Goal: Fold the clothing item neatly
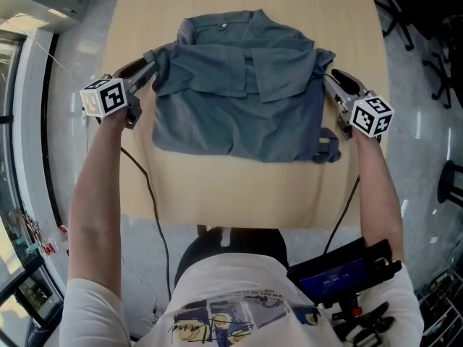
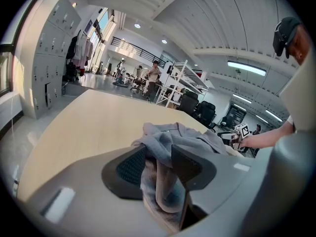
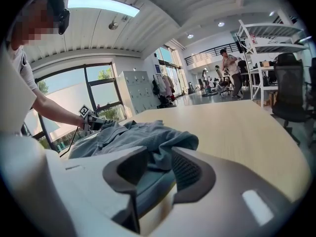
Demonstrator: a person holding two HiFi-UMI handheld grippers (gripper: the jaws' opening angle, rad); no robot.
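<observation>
Observer: Shirt (image 1: 239, 100) lies on the table (image 1: 217, 186), collar at the far side, both side parts turned in over the front. Grip status?

Operator: Left gripper (image 1: 147, 72) sits at the shirt's left edge with its jaws spread. A bunch of cloth hangs loose between the pads. Right gripper (image 1: 329, 79) sits at the right edge, jaws likewise apart. A fold lies between them, not pinched.

Observer: My reading of the step in hand is release of the side folds. How to do it well?

Operator: Draw each gripper straight outward, low and slow, so no pad drags cloth along and reopens a fold. The left one needs more care because the cloth sits deeper there. Then check that the side edges run parallel before taking the near hem up toward the collar.

Observer: Arm pose?

Operator: Both forearms reach out from the near edge, roughly symmetric, one on each side of the shirt. The grippers tip gently downward and angle inward, marker cubes facing up.
</observation>
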